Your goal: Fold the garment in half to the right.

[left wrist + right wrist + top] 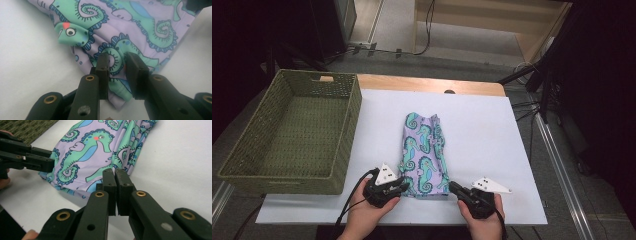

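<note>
- Now, from the high view, I see the seahorse-print cloth [424,152] lying folded on the white desk [492,150], just right of the green woven basket [292,132].
- My left tongs [403,184] sit at the cloth's near left corner and my right tongs [452,187] at its near right corner, each held in a hand at the desk's near edge.
- Turning to the left gripper view, the left tongs [117,68] have a fold of the cloth [130,32] bunched between the two pads, with a narrow gap between them. The fabric fills that gap, so I read it as grasping the cloth's hem.
- Over in the right gripper view, the right tongs [116,185] are clenched almost pad to pad at the cloth's [87,152] near edge. Whether a thin layer of fabric is pinched between them I cannot tell.
- That same view shows the left tongs [47,163] reaching in from the left onto the cloth's corner, with the basket [25,127] beyond.
</note>
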`<action>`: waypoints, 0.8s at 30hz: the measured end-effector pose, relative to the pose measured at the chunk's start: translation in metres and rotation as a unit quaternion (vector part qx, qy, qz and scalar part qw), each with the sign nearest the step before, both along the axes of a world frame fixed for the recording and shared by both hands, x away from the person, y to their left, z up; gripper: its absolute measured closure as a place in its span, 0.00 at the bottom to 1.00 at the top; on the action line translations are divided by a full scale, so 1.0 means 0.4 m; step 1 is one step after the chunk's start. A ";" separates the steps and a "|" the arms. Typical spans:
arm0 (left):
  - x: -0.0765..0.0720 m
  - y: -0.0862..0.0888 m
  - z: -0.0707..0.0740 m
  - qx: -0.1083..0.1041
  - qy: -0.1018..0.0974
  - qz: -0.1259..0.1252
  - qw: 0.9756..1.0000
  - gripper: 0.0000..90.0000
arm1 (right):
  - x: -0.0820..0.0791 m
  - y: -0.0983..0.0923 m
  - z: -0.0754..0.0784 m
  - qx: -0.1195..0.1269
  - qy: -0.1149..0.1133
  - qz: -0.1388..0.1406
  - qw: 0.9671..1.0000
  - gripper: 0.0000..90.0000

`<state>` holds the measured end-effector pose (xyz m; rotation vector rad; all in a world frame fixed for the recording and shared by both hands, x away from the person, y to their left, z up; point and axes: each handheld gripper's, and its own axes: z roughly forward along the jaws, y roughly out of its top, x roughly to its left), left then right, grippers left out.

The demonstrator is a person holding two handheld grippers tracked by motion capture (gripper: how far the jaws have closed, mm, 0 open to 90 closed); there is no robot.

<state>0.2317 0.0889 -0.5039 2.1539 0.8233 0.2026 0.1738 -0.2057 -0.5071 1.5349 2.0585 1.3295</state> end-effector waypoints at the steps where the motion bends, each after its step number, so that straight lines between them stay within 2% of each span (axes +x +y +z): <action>1: 0.000 0.001 -0.003 -0.003 0.003 0.001 1.000 0.79 | -0.004 -0.004 -0.002 0.001 -0.001 0.000 1.000 0.95; 5: 0.003 0.005 -0.011 -0.014 0.009 0.002 1.000 0.79 | 0.005 -0.002 -0.038 -0.016 0.024 0.001 1.000 0.93; 7: 0.002 0.006 -0.014 -0.018 0.008 0.002 1.000 0.77 | 0.011 0.003 -0.050 -0.034 0.029 -0.002 0.999 0.84; 9: 0.000 0.009 -0.014 -0.018 0.005 0.002 1.000 0.74 | 0.015 0.001 -0.041 -0.028 0.022 0.003 0.999 0.76; 13: -0.001 0.009 -0.010 -0.018 -0.001 0.000 1.000 0.65 | 0.040 -0.012 0.002 -0.019 -0.009 -0.003 1.000 0.73; 18: -0.001 0.004 -0.014 -0.013 -0.005 -0.003 1.000 0.65 | 0.116 0.004 0.056 -0.045 -0.042 0.006 0.998 0.74; 21: -0.001 0.006 -0.018 -0.017 -0.002 -0.001 1.000 0.65 | 0.184 0.018 0.075 -0.052 -0.043 0.005 0.998 0.75; 24: -0.005 0.002 -0.020 -0.012 -0.008 -0.003 1.000 0.65 | 0.256 0.031 0.082 -0.059 -0.041 0.005 0.997 0.75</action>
